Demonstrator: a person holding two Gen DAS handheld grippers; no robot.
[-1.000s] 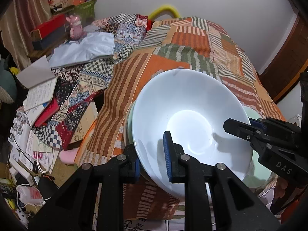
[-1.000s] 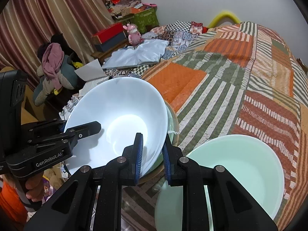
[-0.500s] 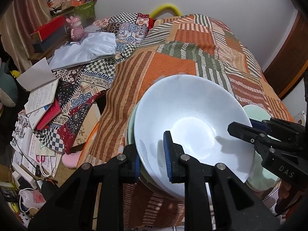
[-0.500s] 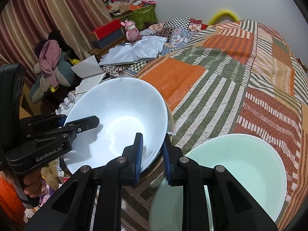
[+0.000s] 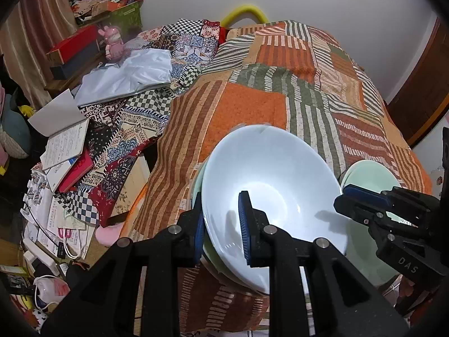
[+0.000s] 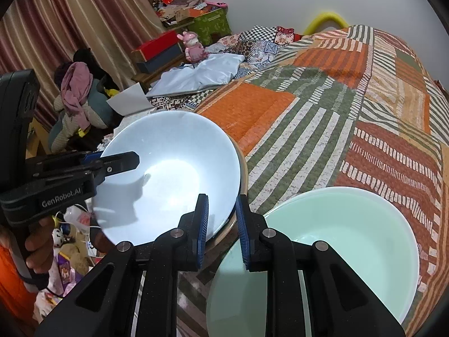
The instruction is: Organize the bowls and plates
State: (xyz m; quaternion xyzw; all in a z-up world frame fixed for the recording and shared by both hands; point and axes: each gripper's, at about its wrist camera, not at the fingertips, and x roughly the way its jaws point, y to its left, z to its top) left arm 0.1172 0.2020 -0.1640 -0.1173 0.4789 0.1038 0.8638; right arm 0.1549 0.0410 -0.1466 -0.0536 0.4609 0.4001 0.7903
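At the near corner of a bed (image 5: 252, 106) covered with an orange, green and rust striped patchwork quilt, a wide white bowl (image 5: 269, 185) is held tilted, its glossy inside catching a bright patch of light. It has a thin rim and a shallow round floor, and it sits in or just over pale green dishes (image 5: 197, 179) whose edges show under its left side. The left hand-held gripper (image 5: 220, 221) is clamped on the bowl's near rim, one blue pad outside the wall and one inside. The right hand-held gripper (image 6: 221, 221) is clamped on the opposite rim of the same bowl (image 6: 168, 179).

From the left wrist view, only a sliver of a mint green bowl (image 5: 370, 174) shows behind the right hand-held gripper (image 5: 353, 199), while the floor clutter of books and papers (image 5: 64, 146) beside the bed is laid out plainly. From the right wrist view, the mint green bowl (image 6: 345, 236) appears whole, resting on the quilt just right of the white bowl, with a tan rim (image 6: 244, 174) showing beneath the white one. A person's hand (image 6: 36, 244) wraps the handle of the left hand-held gripper (image 6: 123, 160), and striped curtains (image 6: 56, 28) hang behind.
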